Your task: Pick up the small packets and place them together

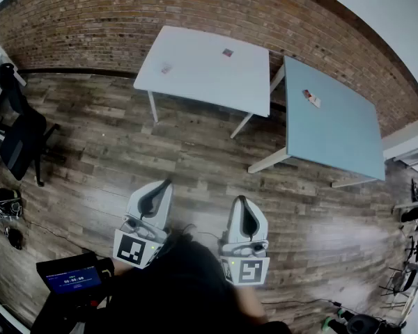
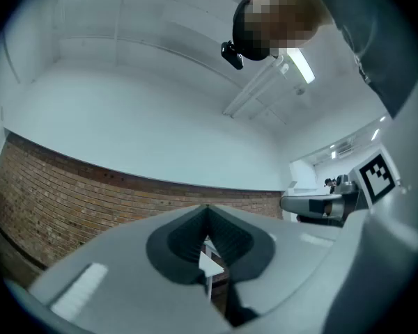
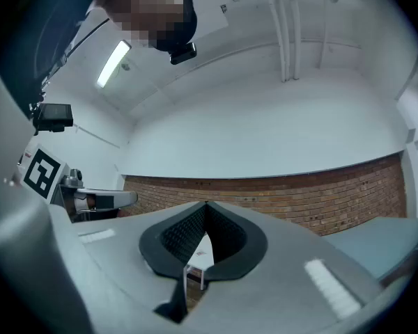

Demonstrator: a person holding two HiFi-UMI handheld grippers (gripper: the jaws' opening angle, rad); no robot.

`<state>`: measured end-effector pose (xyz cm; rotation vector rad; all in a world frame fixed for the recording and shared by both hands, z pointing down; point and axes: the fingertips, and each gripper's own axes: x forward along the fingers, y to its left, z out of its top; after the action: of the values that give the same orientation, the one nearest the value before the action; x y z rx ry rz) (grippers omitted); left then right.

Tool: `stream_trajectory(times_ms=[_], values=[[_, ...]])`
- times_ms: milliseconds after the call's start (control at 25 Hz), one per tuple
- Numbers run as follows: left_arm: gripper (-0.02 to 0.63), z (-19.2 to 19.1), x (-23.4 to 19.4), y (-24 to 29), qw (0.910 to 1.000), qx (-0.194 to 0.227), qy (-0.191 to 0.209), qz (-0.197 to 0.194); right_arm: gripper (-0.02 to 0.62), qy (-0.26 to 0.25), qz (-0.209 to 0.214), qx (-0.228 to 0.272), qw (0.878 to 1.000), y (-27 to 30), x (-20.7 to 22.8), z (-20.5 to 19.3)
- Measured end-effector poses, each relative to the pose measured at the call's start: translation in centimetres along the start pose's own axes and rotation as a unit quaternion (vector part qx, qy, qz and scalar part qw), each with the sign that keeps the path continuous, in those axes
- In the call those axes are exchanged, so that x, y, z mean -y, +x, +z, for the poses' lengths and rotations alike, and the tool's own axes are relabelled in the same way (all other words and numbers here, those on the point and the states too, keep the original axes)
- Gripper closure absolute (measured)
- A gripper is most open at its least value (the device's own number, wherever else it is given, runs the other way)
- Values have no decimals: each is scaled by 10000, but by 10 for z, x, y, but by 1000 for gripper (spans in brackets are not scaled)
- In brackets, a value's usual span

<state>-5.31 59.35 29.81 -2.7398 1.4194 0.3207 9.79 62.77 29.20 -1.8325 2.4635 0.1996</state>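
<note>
The left gripper (image 1: 165,184) and the right gripper (image 1: 240,200) hover side by side above the brown wood-plank floor (image 1: 195,152). Each has its fingers pressed together on nothing. All three packets lie well apart from the fingers, ahead of them. A small dark-red packet (image 1: 227,52) and a small pale pink packet (image 1: 166,68) rest on the white rectangular desk (image 1: 202,82). A small red-and-white packet (image 1: 311,98) rests on the pale blue desk (image 1: 334,131) beside it.

White table (image 1: 209,82) by brick wall (image 1: 90,33) – pale packet (image 1: 166,68), dark packet (image 1: 227,52) well apart on top. Blue-grey table (image 1: 341,138) beside it – third packet (image 1: 311,98) near edge. Left gripper (image 1: 166,184), right gripper (image 1: 241,200) over wood floor (image 1: 195,158), far from tables.
</note>
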Motion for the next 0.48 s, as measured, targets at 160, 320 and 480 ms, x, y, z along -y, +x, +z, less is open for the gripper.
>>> stream_trajectory(times_ms=[160,320,480], values=[[606,0,5,4,10000,-20,28,3,595,-5,-15,-46,10000,-1,8,0],[606,-4,2,4,9999,-8,134,-13,594,243,58,-144,9996,-2,14,-4],[606,-8,3,4,9997,-42,225,89,594,360,182,-123,9991,-7,20,-5]])
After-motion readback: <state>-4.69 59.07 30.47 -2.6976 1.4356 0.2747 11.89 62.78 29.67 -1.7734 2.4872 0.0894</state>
